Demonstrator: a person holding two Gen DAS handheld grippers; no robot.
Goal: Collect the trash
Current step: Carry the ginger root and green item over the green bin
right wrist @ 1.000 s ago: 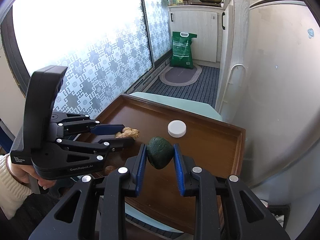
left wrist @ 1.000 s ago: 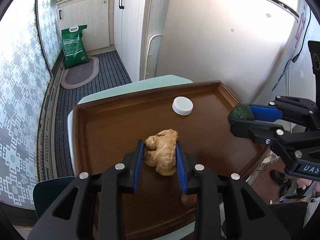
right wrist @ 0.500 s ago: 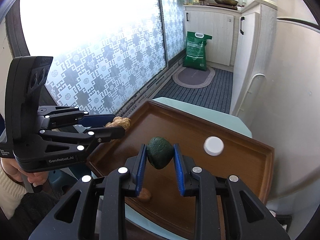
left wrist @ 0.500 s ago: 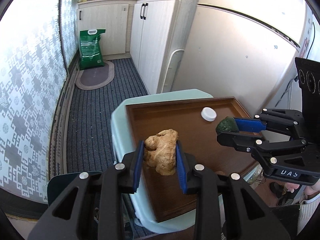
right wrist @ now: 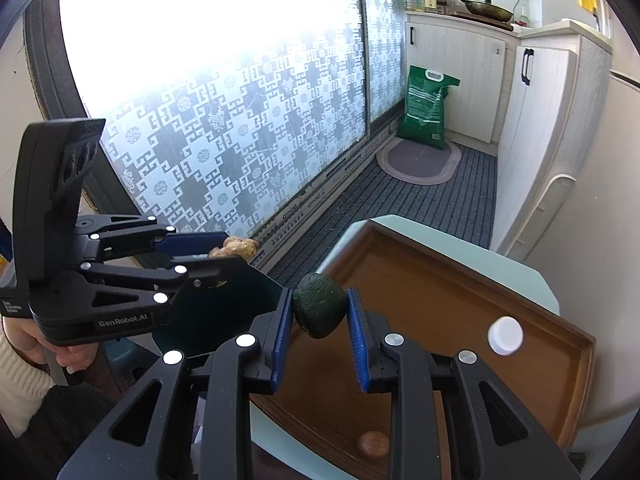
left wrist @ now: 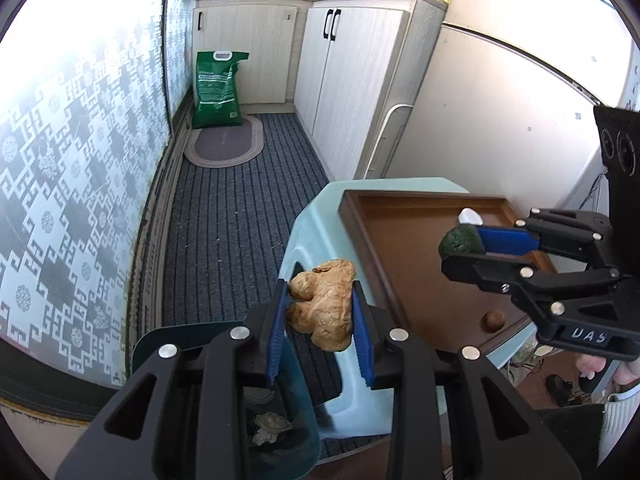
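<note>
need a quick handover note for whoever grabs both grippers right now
Left gripper: shut on the ginger, held beside the stool, just short of the open bin.
Right gripper: shut on the green lump, over the tray's near corner.
Done: both pieces lifted; some trash already lies in the bin.
Left: drop both in the bin, then collect the white cap and small brown nut on the tray.

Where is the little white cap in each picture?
Left wrist view: white cap lies far right on the brown tray, partly behind the right gripper.
Right wrist view: white cap at right, on the tray.
Shared landmark: green bag.
</note>
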